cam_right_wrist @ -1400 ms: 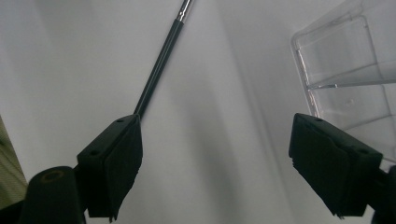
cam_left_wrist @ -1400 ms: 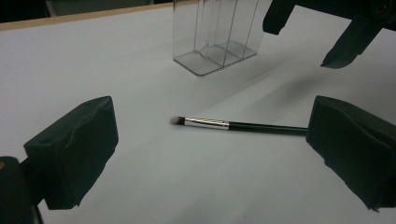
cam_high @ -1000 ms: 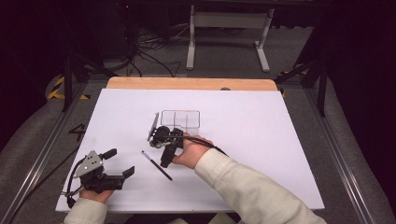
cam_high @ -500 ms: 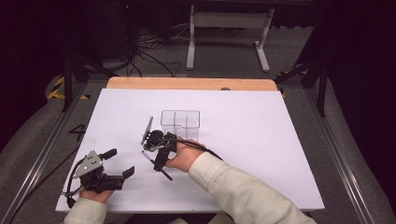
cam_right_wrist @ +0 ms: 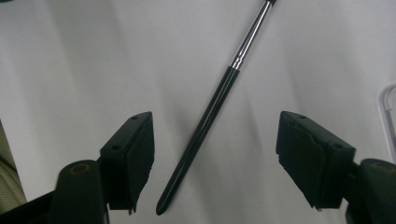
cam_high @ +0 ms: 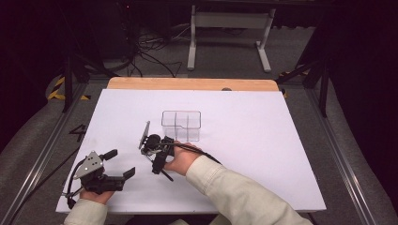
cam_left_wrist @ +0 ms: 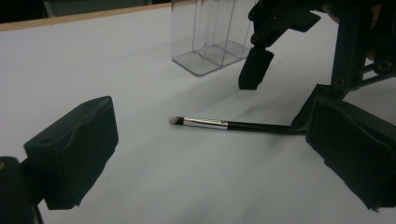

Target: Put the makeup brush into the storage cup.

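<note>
The person wore a cream long-sleeved top, its right sleeve (cam_high: 234, 192) creased along the forearm and its left cuff (cam_high: 87, 216) just showing at the table's edge. Each hand gripped a black two-jaw tool. The left gripper (cam_high: 119, 164) carried a grey three-cornered plate (cam_high: 89, 165) with small dark screws, and a thin black cable looped from its rear. The right gripper (cam_high: 155, 157) bore a similar grey plate seen edge-on and trailed a black cable (cam_high: 199, 151). Its blocky black pads (cam_right_wrist: 310, 158) had ridged faces and small round screw holes.

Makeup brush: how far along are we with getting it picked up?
Nothing looks done: the clear organizer is empty. The right gripper straddles the makeup brush lying on the white table, jaws just closing but pads not touching it. Gripping and lifting remain.
</note>
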### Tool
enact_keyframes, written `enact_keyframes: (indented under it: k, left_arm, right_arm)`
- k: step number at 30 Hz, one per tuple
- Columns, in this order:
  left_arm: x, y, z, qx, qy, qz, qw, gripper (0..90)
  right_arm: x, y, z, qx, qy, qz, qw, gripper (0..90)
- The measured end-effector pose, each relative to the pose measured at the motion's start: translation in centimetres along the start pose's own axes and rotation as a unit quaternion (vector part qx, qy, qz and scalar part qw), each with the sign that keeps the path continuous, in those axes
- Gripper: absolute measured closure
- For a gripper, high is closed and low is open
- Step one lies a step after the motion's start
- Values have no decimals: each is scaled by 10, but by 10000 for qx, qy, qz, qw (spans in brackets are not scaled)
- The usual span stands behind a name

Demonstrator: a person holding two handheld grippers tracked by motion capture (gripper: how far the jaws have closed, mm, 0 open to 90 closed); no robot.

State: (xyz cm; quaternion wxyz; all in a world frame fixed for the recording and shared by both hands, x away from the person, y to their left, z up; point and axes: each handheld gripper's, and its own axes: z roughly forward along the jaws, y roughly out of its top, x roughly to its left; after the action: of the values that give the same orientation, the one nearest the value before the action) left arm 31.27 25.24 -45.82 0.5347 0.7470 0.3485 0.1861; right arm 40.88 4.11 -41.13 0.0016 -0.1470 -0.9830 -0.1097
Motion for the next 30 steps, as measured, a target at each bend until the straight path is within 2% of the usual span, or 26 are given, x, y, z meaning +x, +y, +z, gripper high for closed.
enact_keyframes:
  k: [15,30]
  left_arm:
    - [2,0,-1,5,39,-1,10000,32]
    - [2,0,-1,15,72,-34,10000,35]
  right_arm:
    - [3,1,12,33,-185,154,9997,401]
    - [3,3,17,66,-331,158,9993,512]
